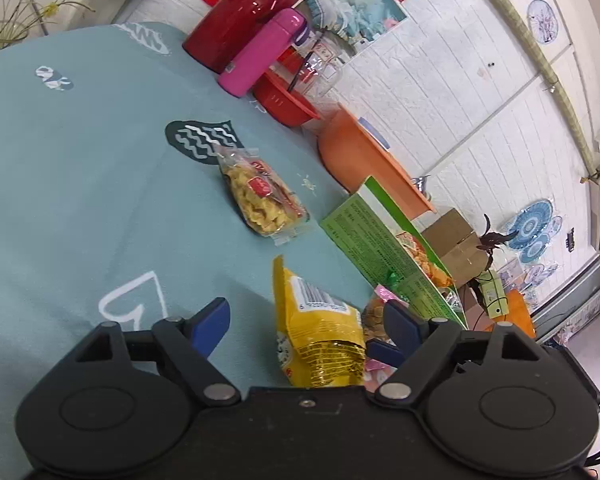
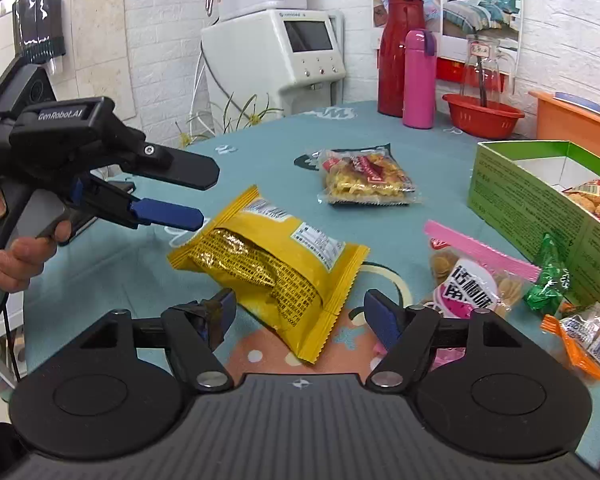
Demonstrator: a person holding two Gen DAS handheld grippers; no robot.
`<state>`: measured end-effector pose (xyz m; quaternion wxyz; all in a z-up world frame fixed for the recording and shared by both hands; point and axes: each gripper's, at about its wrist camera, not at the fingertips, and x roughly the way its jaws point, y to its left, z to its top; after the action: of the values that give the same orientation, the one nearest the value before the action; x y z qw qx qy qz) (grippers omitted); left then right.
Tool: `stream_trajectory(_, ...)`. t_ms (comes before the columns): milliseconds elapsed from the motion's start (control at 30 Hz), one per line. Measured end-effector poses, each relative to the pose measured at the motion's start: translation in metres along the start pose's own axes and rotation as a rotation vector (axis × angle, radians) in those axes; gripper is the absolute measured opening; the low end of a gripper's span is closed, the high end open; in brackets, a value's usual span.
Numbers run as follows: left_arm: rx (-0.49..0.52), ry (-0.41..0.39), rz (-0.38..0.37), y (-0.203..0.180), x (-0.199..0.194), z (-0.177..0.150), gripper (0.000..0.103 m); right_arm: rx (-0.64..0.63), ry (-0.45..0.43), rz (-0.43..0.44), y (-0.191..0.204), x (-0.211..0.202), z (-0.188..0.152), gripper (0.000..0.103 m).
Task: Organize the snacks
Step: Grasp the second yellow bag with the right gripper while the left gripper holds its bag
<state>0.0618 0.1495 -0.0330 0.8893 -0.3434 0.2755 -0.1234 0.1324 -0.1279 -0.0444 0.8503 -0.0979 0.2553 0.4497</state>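
A yellow snack bag (image 2: 276,264) lies on the blue tablecloth, between the open jaws of my right gripper (image 2: 300,316). My left gripper (image 1: 304,324) is open, with the same yellow bag (image 1: 316,328) between its fingers; in the right wrist view its blue fingertips (image 2: 168,212) hover by the bag's far left corner. A clear pack of yellow crackers (image 2: 366,180) lies further back. A green box (image 2: 540,200) stands open at the right with snacks inside. A pink-topped biscuit bag (image 2: 472,276) and a green candy packet (image 2: 548,280) lie beside the box.
A red jug (image 2: 396,56), a pink flask (image 2: 419,80), a red basket (image 2: 482,116) and an orange tub (image 1: 364,160) stand at the table's back edge. An orange-edged packet (image 2: 588,344) lies at the right. A white dispenser (image 2: 276,52) stands behind the table.
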Motion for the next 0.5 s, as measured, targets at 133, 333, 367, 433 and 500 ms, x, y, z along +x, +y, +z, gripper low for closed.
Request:
stream_trajectory(133,0.012,0.019,-0.003,-0.002,0.008,-0.001,0.103,0.016,-0.006,0.015,-0.001,0.001,0.002,0.103)
stream_trajectory(333,0.007,0.077,0.014,0.007,0.031,-0.002,0.065,0.059,0.011,0.034,0.0,0.016,0.0,0.103)
stream_trajectory(367,0.002,0.098,0.0,0.009,0.037,-0.003,0.036,0.076,0.029,0.035,-0.001,0.02,0.0,0.081)
stream_trajectory(433,-0.036,0.114,-0.042,0.012,0.039,-0.002,0.027,0.09,0.024,0.008,0.0,0.018,0.001,0.06)
stream_trajectory(500,-0.001,0.101,-0.047,0.003,0.034,0.0,0.025,0.117,0.007,0.01,-0.001,0.012,0.002,0.046)
